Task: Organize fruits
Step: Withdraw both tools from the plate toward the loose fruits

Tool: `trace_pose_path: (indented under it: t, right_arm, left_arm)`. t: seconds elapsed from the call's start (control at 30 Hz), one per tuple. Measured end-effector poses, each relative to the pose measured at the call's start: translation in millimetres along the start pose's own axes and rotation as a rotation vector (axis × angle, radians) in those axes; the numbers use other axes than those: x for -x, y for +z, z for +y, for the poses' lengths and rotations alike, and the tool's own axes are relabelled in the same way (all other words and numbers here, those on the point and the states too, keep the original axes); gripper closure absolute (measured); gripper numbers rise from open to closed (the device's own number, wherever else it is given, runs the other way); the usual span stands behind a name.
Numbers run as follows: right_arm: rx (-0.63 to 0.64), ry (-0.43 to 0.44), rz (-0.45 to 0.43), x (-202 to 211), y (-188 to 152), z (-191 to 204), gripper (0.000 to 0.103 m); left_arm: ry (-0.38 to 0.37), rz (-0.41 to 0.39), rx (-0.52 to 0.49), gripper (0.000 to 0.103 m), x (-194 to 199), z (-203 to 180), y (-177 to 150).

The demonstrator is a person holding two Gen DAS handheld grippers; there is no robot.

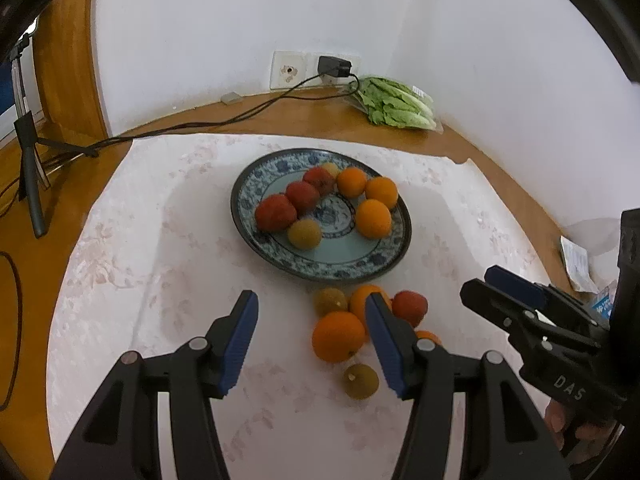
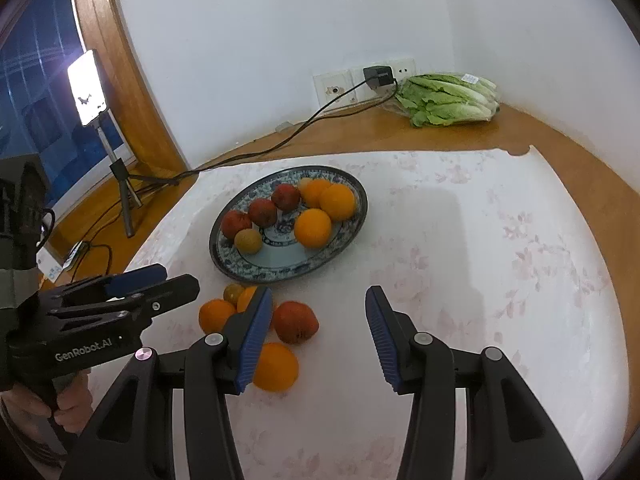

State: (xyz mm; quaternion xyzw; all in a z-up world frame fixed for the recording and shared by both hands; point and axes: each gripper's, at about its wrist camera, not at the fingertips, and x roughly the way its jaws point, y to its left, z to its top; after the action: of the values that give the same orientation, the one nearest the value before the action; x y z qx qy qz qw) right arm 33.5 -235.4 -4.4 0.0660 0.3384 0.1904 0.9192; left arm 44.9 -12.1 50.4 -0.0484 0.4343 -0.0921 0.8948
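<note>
Oranges [image 1: 337, 336] at five o'clock of the plate [image 1: 396, 256] look firm, round and roll-prone; grip across the middle. Left tongs [image 1: 312, 344] and right tongs [image 2: 316, 338] gape empty.

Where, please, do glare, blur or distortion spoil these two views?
Right wrist view: the lamp glares white and the table edge bows. Left wrist view: the loose oranges by the jaws look soft, the plate sharper, and the corners go black.
</note>
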Motion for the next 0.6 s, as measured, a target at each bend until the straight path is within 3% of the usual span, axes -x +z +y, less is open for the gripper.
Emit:
trace_pose_path:
  t: [0.6]
  right_arm:
    - [-0.044,0.002,0.055,7.7,-27.5,-1.9,0.053]
  left_arm:
    - [-0.001,0.055,0.006,0.044,-16.7,-7.0,-17.3]
